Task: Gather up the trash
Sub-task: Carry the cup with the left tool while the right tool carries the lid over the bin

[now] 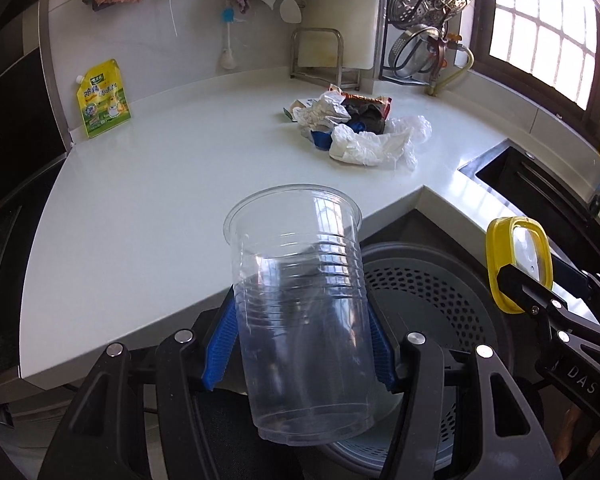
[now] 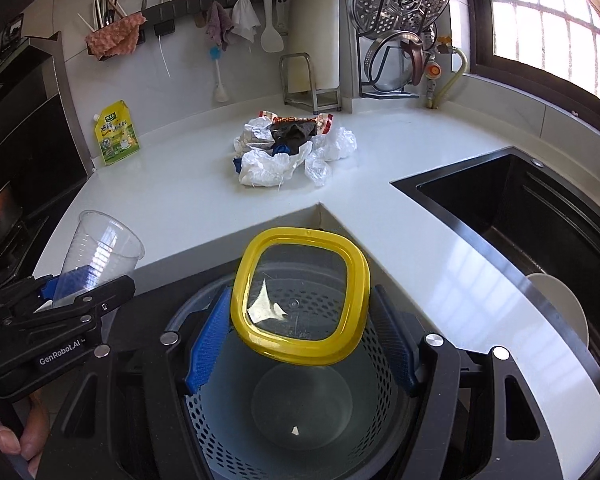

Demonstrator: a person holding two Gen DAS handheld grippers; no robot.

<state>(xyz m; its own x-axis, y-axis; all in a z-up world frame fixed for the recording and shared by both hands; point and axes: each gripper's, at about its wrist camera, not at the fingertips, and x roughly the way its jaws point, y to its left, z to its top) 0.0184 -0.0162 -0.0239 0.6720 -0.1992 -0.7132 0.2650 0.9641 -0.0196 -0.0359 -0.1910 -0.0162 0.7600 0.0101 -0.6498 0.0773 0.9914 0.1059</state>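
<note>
Tilting down over bin [image 2: 300, 400], left gripper [image 1: 300, 340] clamping cup [image 1: 300, 280]

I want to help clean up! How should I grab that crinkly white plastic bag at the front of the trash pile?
Pinch the white plastic bag on a raised crumpled fold, coming from above on the near counter side. It lies loose and low; the other trash is behind it.
</note>
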